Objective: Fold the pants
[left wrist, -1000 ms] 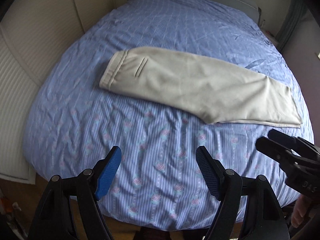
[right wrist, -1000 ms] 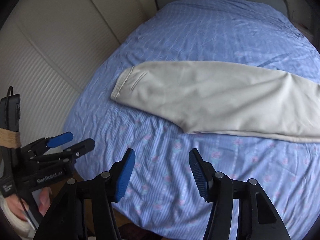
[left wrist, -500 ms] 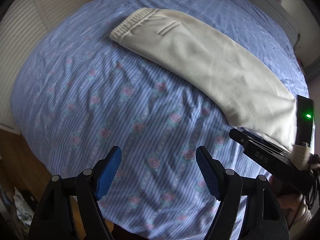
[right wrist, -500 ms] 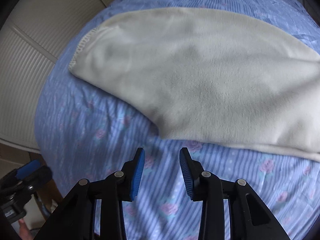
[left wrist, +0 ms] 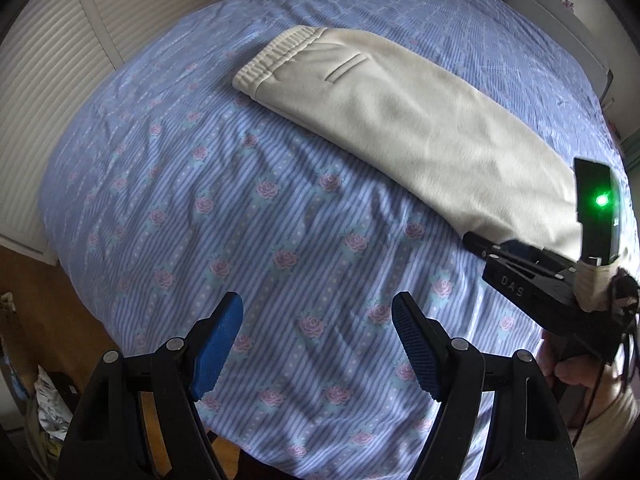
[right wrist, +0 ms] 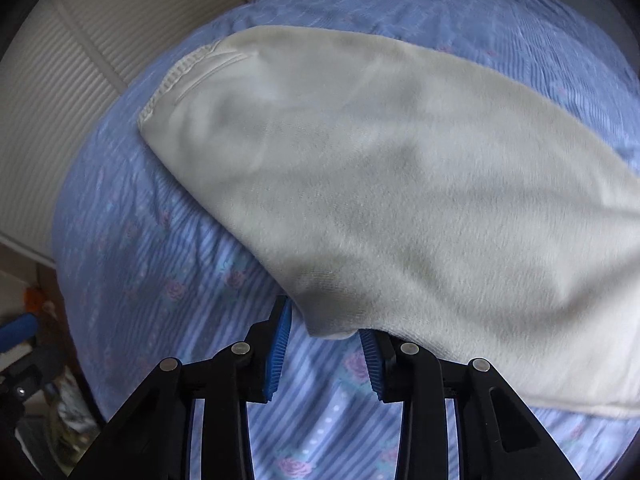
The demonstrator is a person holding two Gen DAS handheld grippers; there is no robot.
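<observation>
Cream pants [left wrist: 400,116] lie folded lengthwise on the blue floral bedspread [left wrist: 240,208], waistband at the far left and legs running right. My left gripper [left wrist: 318,344] is open and empty above the bedspread, well short of the pants. My right gripper [right wrist: 326,330] is open, its blue pads on either side of the pants' near crotch corner [right wrist: 328,320]. The pants fill the right wrist view [right wrist: 400,200]. The right gripper's body also shows at the right of the left wrist view [left wrist: 520,268].
White slatted wardrobe doors [left wrist: 52,60] stand left of the bed. A grey headboard [left wrist: 560,20] is at the far end. Wooden floor and clutter [left wrist: 44,400] lie beyond the bed's near left edge.
Both grippers have moved in toward the bed. My right gripper has dropped to the pants' near corner and its jaws have narrowed around it. My left gripper stayed open.
</observation>
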